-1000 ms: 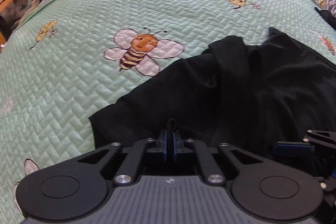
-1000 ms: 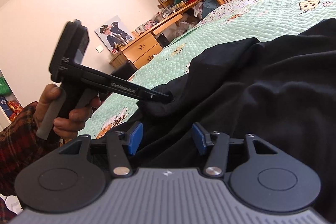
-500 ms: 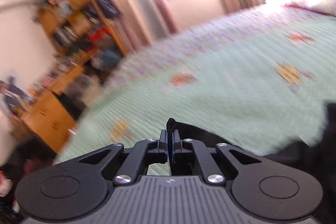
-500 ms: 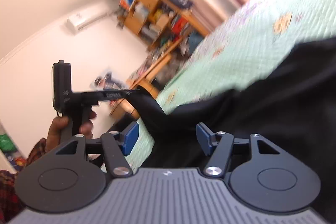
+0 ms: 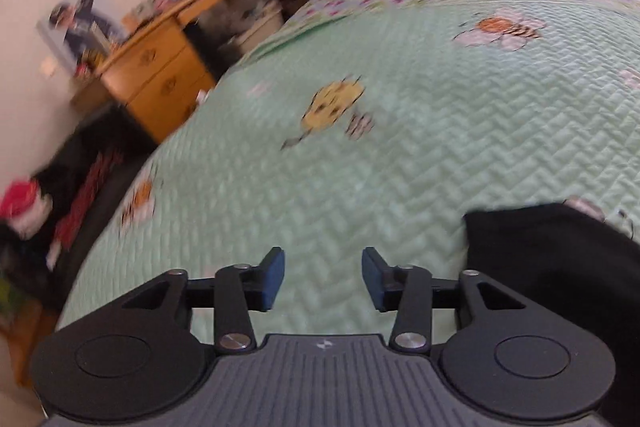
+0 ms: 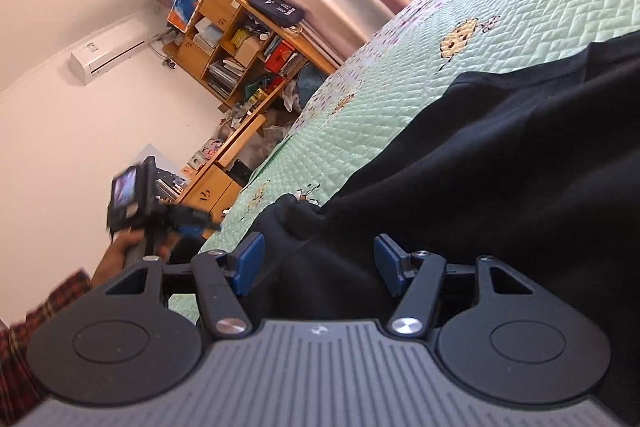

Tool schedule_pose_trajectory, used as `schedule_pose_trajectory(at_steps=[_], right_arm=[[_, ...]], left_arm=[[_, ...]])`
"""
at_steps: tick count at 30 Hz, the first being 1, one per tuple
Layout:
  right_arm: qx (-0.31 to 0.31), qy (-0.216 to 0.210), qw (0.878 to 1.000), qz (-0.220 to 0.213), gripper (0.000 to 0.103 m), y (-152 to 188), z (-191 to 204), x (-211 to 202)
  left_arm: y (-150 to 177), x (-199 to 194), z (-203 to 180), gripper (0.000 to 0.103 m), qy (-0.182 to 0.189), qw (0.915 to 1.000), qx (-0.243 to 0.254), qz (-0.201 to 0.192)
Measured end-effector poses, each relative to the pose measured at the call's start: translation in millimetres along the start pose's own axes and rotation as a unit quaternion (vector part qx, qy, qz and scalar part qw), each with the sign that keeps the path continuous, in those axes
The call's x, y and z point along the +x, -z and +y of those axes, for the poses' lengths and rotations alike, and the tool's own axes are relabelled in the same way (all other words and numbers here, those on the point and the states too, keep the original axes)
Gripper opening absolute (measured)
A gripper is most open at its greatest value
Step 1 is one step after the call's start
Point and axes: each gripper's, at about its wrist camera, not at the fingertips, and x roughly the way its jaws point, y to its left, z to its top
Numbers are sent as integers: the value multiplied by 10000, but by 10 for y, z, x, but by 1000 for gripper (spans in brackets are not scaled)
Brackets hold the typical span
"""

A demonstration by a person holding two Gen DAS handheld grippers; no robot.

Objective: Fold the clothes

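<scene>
1. Black cloth garment: I read it as soft, matt knit, with no sheen.
2. Mint-green quilted bedspread: stitched herringbone relief, faint satin lustre, appliquéd bee patches.
3. Left gripper, jaws opening over bare quilt: matt black plastic arms, blue rubbery pads, bright metal pivot screws, ribbed grey housing.
4. Right gripper: same finishes.
5. Honey-coloured wooden desk: smooth, lightly varnished.
6. Red plaid sleeve: woven cloth.

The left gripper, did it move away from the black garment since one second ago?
Yes. The left gripper, jaws opening and empty, now hangs over bare bedspread; the black garment lies off to its right.
</scene>
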Motion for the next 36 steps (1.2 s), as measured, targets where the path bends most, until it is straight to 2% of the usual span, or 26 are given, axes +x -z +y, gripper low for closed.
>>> schedule_pose_trajectory(at_steps=[3,6,8,13,15,18,21,23,25,27,29,33,36], right_arm=[[0,13,10000,2,63,21,-3,7],[5,49,10000,-11,63,33,7,-2],[5,64,10000,21,63,33,68,-65],[-1075,-211,9933,370,64,130,652,-527],[-1735,-87,9828,622,64,304,915,-776],[-2498,412,9641,807,64,617,1225,-1139],[-2743,672,9548,928,64,878,1378,-1453],[-3074,871,9412,1101,65,1057,1472,-1566],[-3764,1158,9096,1323,65,1248,1558,-1600],[-4398,1429,8751,1427,65,1422,1617,-1644],[-4967,1676,8394,1435,65,1577,1651,-1695],[-5248,1844,8147,1640,65,1658,1539,-1692],[-5515,2037,7935,1573,65,1748,1506,-1699]], left_arm=[[515,-182,99,54,753,9966,81,339],[1071,-517,39,57,1248,9902,472,399],[1406,-816,19,68,1381,9874,737,229],[2024,-1504,85,75,1630,9771,1288,-469],[2216,-1694,103,75,1716,9720,1430,-728],[2452,-1934,120,84,1857,9642,1558,-1073],[2569,-1987,122,84,1963,9616,1566,-1109],[2567,-1951,163,83,2087,9636,1383,-939],[2563,-1930,261,83,2126,9667,1146,-851],[2563,-1888,369,83,1900,9734,970,-836],[2588,-1830,446,84,1781,9767,920,-763],[2706,-1792,433,84,1676,9757,1237,-681],[2832,-1838,290,84,1481,9677,1830,-902]])
